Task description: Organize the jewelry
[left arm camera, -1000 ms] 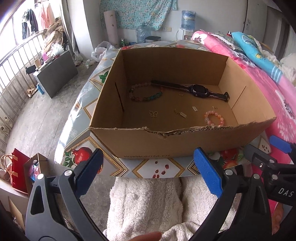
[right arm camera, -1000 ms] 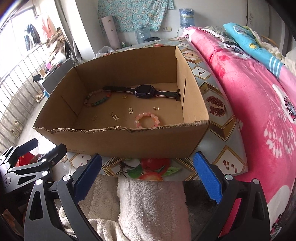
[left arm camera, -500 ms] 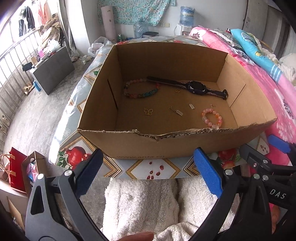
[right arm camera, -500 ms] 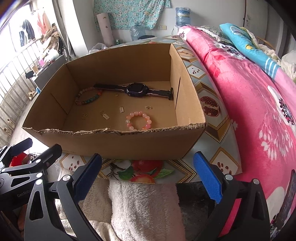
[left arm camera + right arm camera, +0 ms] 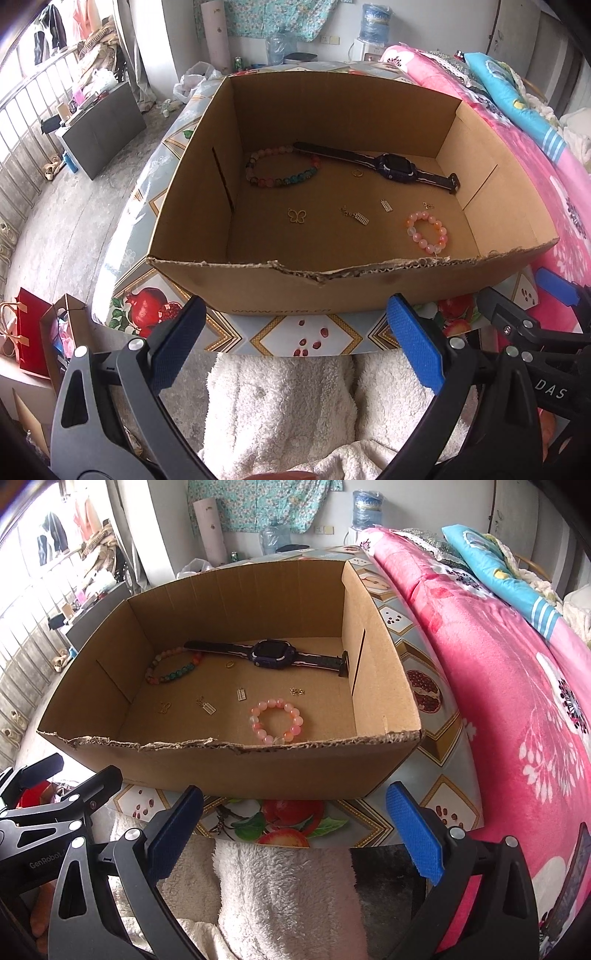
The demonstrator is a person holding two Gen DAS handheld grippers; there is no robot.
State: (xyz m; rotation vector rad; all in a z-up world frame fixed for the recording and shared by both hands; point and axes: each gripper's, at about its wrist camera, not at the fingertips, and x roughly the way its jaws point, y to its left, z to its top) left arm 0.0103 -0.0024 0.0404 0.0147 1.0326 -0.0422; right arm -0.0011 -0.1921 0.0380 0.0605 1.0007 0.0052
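Note:
An open cardboard box (image 5: 258, 288) (image 5: 240, 771) stands on a patterned table. On its floor lie a dark smartwatch (image 5: 395, 168) (image 5: 273, 653), a multicoloured bead bracelet (image 5: 282, 168) (image 5: 171, 668), a pink bead bracelet (image 5: 426, 230) (image 5: 277, 720), a gold ring (image 5: 357, 172) (image 5: 229, 664), a butterfly charm (image 5: 296, 216) (image 5: 162, 708) and small gold pendants (image 5: 360, 218) (image 5: 242, 695). My left gripper (image 5: 295, 345) and right gripper (image 5: 293, 825) hover open in front of the box's near wall, both empty.
The box sits on a table with a pomegranate-print cloth (image 5: 306, 336) (image 5: 436, 709). White fleece fabric (image 5: 295, 406) lies below the grippers. A pink floral blanket (image 5: 517, 701) spreads to the right. A red bag (image 5: 26, 332) and a grey cabinet (image 5: 103, 129) are on the floor at left.
Both grippers have risen and tilted a little, so the box looks nearer and its floor shows more fully. Nothing in the box has moved; both grippers stay open.

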